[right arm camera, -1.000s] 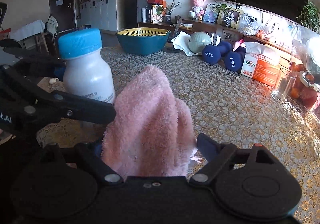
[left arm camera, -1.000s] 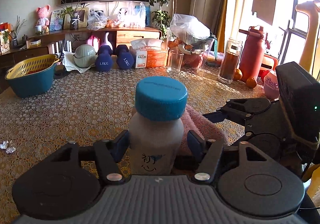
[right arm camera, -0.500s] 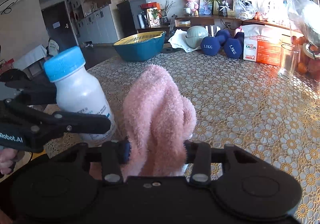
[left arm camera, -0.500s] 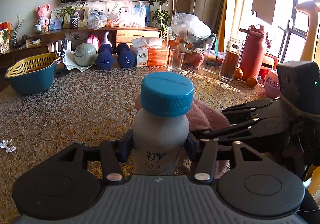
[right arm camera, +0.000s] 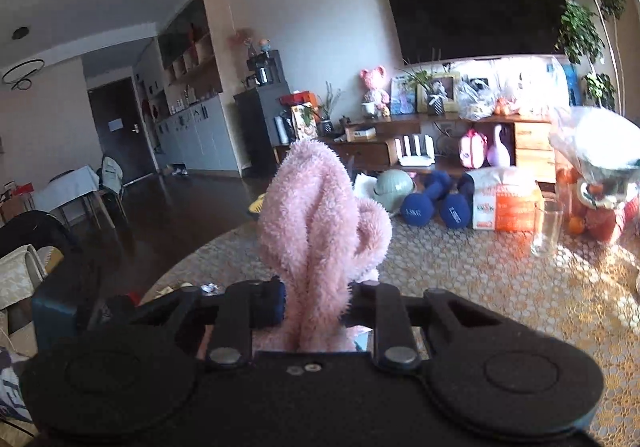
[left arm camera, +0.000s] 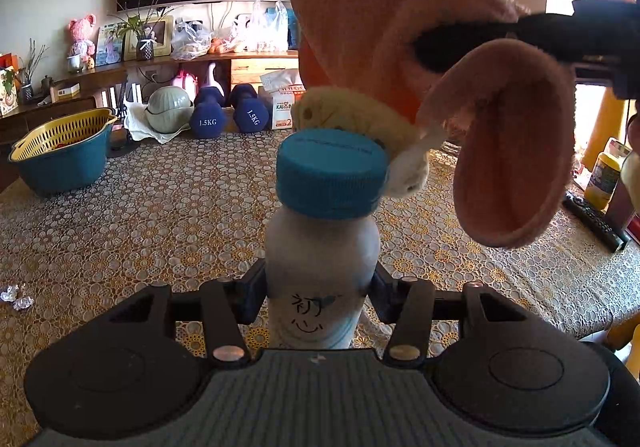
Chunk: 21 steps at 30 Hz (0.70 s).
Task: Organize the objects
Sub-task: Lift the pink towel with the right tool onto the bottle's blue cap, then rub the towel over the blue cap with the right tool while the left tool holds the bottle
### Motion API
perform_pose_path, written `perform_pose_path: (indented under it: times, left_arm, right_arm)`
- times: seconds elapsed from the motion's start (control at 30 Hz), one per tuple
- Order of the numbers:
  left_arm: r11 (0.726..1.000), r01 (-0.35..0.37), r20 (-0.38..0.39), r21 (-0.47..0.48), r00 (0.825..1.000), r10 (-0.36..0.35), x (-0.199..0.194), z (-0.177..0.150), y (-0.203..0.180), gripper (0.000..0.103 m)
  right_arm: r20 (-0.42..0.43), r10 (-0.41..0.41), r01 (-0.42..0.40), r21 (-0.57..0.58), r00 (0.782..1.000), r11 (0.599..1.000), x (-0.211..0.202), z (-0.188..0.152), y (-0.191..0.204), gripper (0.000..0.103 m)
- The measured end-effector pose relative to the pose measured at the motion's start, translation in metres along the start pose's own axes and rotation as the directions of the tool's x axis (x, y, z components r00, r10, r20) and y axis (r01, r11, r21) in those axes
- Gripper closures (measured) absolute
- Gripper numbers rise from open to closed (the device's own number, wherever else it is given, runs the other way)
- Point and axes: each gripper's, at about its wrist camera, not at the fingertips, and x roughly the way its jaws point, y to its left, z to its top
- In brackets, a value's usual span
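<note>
Above the patterned table (left arm camera: pixel 160 207), bare toward the basket (left arm camera: pixel 60 151) (far-left edge), the right gripper (right arm camera: pixel 316 301), jaws just closed, clamps the pink towel (right arm camera: pixel 320 215) aloft; the left gripper (left arm camera: pixel 320 287) clamps the upright bottle (left arm camera: pixel 324 239).

Ahead of me: bare tablecloth (left arm camera: pixel 160 215), passable. Far edge blocked by basket (left arm camera: pixel 60 151), dumbbells (left arm camera: pixel 228 111), glass (right arm camera: pixel 546 225).

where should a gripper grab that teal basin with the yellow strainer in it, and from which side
Grip the teal basin at its near rim, coming from above: it sits upright and open-topped, so one finger can drop inside the yellow strainer and one outside. The round wall looks too wide to span.
</note>
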Motion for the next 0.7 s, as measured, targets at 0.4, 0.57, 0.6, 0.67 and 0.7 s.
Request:
perform_pose_path:
  times: [0.4, 0.57, 0.6, 0.67, 0.7]
  left_arm:
    - [0.997, -0.017, -0.002, 0.069, 1.000, 0.018, 0.001, 0.000, -0.006, 0.054]
    - [0.995, -0.020, 0.007, 0.093, 1.000, 0.020, 0.001, -0.001, -0.009, 0.054]
    - [0.995, -0.024, 0.008, 0.097, 1.000, 0.024, 0.002, -0.001, -0.009, 0.054]
    - [0.996, -0.022, 0.009, 0.088, 1.000, 0.021, 0.002, -0.002, -0.007, 0.054]
    - [0.996, -0.018, 0.008, 0.082, 1.000, 0.018, 0.003, -0.001, -0.006, 0.054]
  right_arm:
    - [-0.064, 0.024, -0.040, -0.264, 0.998, 0.964, 0.033, 0.004, 0.060, 0.080]
    - [-0.079, -0.028, 0.007, -0.254, 0.996, 0.967, 0.046, 0.000, 0.059, 0.080]
    - [-0.084, -0.038, 0.016, -0.249, 0.996, 0.968, 0.050, -0.001, 0.056, 0.080]
    - [-0.083, -0.039, 0.020, -0.220, 0.996, 0.975, 0.054, -0.004, 0.050, 0.081]
    - [-0.082, -0.030, 0.014, -0.194, 0.996, 0.981, 0.054, -0.005, 0.047, 0.081]
